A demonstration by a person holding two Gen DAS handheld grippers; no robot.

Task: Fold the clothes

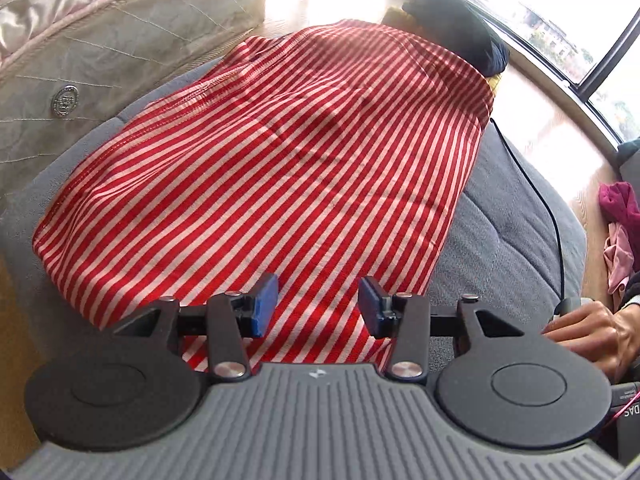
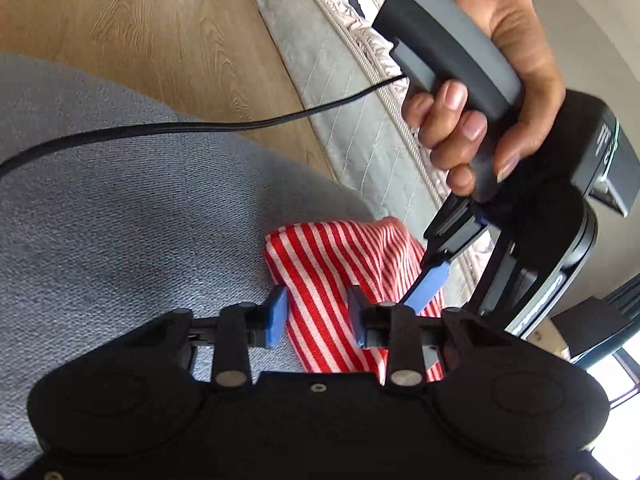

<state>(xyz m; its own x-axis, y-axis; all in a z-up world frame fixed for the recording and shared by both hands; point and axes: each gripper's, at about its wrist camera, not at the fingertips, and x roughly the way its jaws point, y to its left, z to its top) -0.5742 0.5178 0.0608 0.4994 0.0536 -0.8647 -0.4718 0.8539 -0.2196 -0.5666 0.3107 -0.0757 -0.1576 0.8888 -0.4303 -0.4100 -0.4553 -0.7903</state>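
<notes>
- Striped garment (image 1: 260,184): red and white, spread flat on grey cushion (image 1: 512,216).
- Left gripper (image 1: 318,306): jaws apart over garment's near edge, gripping nothing.
- Right gripper (image 2: 318,320): jaws apart astride garment's corner, unclamped.

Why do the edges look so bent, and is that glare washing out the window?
Left wrist view: the fisheye lens curves the window frame; daylight blows the window out and glares on the wooden floor, while the striped garment stays sharp. Right wrist view: the mattress edge bows, and the hand is slightly soft.
</notes>
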